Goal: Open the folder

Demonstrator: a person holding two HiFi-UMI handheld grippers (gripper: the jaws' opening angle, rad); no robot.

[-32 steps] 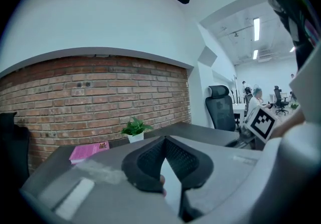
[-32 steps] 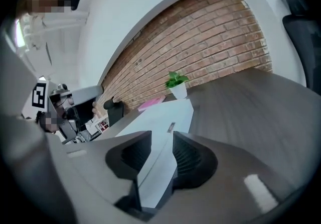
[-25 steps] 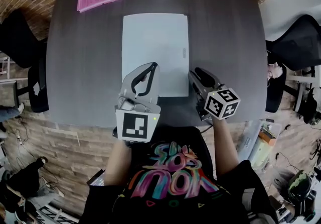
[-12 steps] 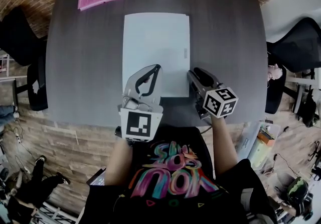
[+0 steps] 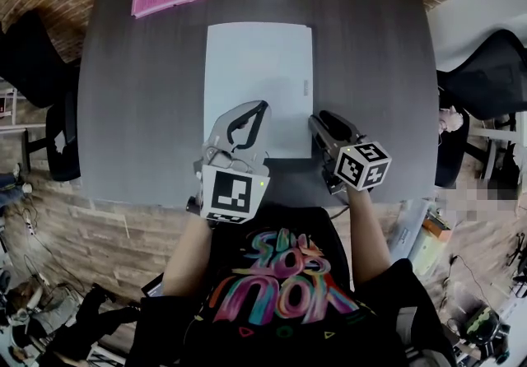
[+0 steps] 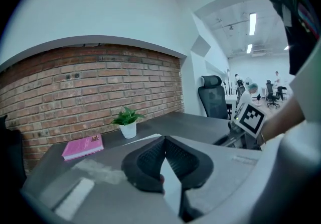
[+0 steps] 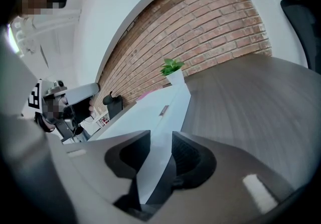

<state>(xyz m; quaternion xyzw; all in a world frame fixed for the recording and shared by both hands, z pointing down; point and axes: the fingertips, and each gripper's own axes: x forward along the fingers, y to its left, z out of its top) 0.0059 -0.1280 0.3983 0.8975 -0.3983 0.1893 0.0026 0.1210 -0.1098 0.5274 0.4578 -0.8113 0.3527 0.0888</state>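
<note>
Right tool [image 7: 160, 138] just widened, its own view showing folder [image 7: 150, 110] edge between jaws; left tool [image 6: 164, 140] closed.

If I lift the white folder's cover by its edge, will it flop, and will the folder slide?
The folder looks thin and lies flat, so its cover will probably bend rather than lift stiffly. It seems light, and the table looks smooth, so a push may well slide it. Being flat, it shouldn't roll or tip.
</note>
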